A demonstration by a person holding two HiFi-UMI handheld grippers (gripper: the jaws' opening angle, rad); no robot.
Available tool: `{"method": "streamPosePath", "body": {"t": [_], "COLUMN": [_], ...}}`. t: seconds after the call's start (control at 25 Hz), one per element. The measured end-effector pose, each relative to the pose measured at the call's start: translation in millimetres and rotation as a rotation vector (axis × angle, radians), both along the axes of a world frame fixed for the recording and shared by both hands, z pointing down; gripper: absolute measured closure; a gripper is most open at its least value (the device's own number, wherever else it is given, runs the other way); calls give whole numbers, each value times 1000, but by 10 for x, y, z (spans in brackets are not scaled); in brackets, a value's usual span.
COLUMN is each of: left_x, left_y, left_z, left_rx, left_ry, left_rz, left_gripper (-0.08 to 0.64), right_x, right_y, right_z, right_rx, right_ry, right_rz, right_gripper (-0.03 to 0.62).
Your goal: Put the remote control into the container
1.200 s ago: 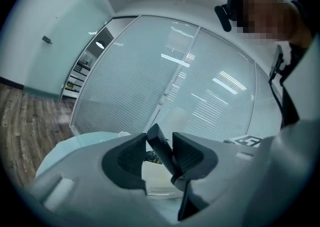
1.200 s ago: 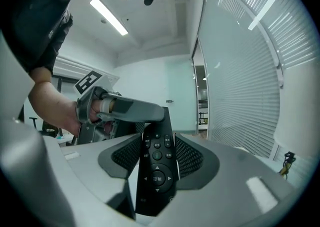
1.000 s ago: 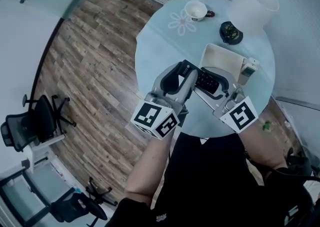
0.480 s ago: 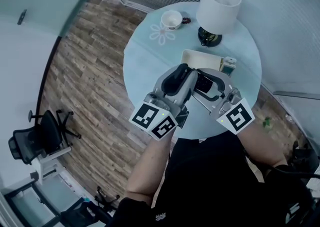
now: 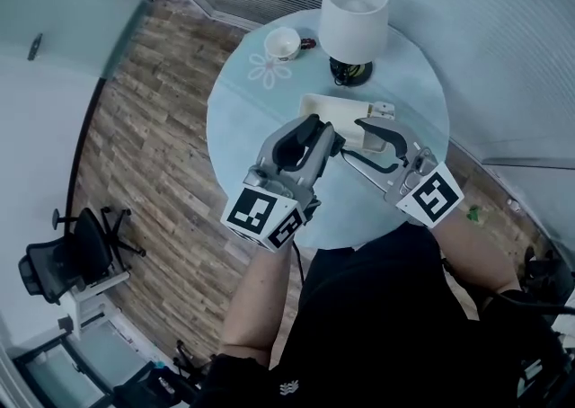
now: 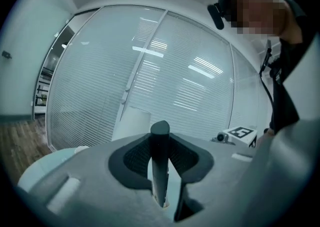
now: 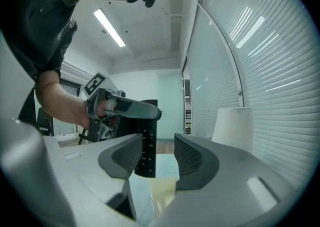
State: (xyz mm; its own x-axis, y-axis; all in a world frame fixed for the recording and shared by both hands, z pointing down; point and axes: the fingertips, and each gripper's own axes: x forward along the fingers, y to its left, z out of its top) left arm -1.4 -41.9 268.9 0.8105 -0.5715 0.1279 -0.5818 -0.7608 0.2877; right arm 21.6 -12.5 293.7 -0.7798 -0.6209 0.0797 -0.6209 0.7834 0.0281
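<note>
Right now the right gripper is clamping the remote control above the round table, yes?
No: the left gripper clamps the remote control; its jaws have just been closing on it, as the left gripper view shows. The right gripper is open, its pads off the remote. It is above the round table, as you said.

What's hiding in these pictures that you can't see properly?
Remote control: head view, mostly hidden by left gripper, whose jaws have just been closing on it; left gripper view shows only its edge.
Container: head view, part covered by right gripper.
Cup contents: head view, too small.
Small white object beside container: too small to name.
</note>
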Motion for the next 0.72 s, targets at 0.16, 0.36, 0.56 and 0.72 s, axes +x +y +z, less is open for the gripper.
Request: {"method": "streamPosePath", "body": {"t": [0.16,0.36,0.56,0.72], "left_x": [76,233,383,519], "left_y": [34,-28,-72,-138], "left_z": [21,164,280,398], "left_rx": [23,22,19,9], "left_ry": [-50,-73,-111,-138], "left_rz": [-13,-69,-116,-161], "left_gripper": [465,465,465,465], "right_x": [380,780,1103,1278], "right_y": [-90,-166,-186,-225], "right_z": [72,257,586,923], "right_rx": [-46,-101,-185,-244], "right_ry": [38,75,100,127], "right_rz": [53,63,69,42], "right_gripper": [388,388,388,388]}}
